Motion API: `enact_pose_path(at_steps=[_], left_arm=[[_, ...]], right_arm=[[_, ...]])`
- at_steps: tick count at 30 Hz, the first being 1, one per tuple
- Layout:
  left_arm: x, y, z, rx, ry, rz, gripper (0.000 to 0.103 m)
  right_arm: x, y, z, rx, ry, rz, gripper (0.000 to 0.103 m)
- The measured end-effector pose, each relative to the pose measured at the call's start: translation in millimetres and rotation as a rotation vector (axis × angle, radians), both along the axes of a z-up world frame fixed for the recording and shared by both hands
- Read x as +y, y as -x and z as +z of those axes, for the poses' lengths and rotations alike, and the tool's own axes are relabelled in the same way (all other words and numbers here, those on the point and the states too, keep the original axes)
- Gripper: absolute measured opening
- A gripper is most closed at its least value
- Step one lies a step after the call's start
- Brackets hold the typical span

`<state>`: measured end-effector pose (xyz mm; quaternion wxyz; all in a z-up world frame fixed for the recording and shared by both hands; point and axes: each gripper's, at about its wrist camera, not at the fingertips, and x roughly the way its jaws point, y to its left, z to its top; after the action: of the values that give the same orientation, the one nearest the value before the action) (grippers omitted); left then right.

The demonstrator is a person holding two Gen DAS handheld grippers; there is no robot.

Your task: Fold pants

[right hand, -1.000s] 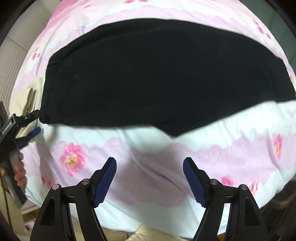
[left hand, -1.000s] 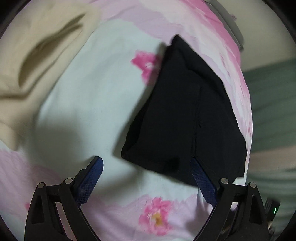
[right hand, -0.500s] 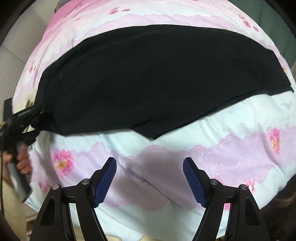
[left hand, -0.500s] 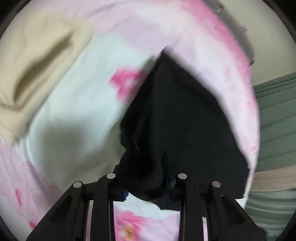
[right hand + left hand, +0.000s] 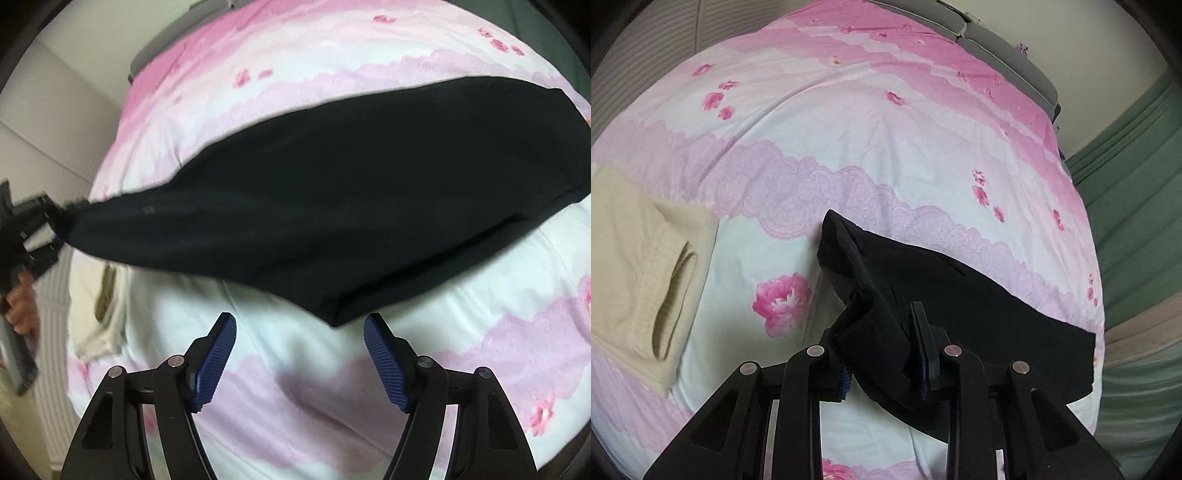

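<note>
In the left wrist view, the left gripper has its fingers clamped narrow on a bunched corner of the black pants, with fabric pinched between the blue pads and folds spilling over them. From that grip the pants run away to the right across the bed, which is covered in a pink and white flowered sheet; the nearest corner is lifted off the sheet while the far part lies on it. To the left, apart from the pants, a cream garment rests on the bed, one ribbed opening facing the camera. Beyond the bed stand a pale wall and green curtains. In the right wrist view, the right gripper hangs with its fingers spread wide and nothing between them, above bare sheet, just short of the lowest fold of the pants. The pants stretch as a long dark band across the bed, their left end raised and drawn to a point where the left gripper pinches it, a hand visible on its handle.
</note>
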<state>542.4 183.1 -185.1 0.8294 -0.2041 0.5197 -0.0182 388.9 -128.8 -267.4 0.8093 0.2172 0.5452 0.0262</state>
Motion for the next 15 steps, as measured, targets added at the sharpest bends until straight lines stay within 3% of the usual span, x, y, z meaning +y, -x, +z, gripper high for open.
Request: enact_pose_path(at_steps=[6,13,14,15], left_arm=[[-6,4,-6,0.015,-0.016,0.003,0.027],[2,16,-17,0.035,-0.023,0.014,0.027],[5,18,-22,0.045,-0.028,0.017,0.027],[9,22,-28,0.058,-0.036,0.022,0.027]], right_arm=[[-5,-3,8,-0.036,0.001,0.003,0.067],[-19,-20,-26,0.028,-0.106,-0.023,0.065],[-19,-22,-28,0.025,-0.13,-0.019,0.05],[-16,-24,-30,0.022,-0.136,0.002,0.026]])
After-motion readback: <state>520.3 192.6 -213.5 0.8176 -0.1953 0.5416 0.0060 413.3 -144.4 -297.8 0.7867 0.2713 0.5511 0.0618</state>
